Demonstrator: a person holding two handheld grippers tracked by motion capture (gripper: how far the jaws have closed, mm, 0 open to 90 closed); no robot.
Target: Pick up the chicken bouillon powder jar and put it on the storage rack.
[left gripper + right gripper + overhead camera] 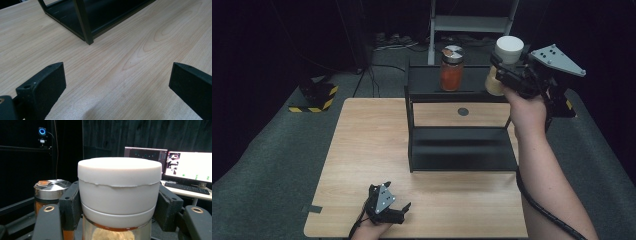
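Apparently a white-lidded jar [506, 62] is gripped by the right gripper [508, 70] at the top shelf [424, 80], beside an orange jar [452, 68]. Next, a gentle setting down is probably needed. The left gripper [387, 204] is rested open on the table [362, 150].

right gripper [502, 70] clamped on white-lidded jar [506, 62] over black shelf [462, 150], beside red jar [451, 68]

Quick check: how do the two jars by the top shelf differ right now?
The white-lidded jar is clamped in the right gripper, while the red jar stands free on the black rack. One has a thick white lid and pale contents, the other a metal lid and red-orange contents. Both are upright glass jars.
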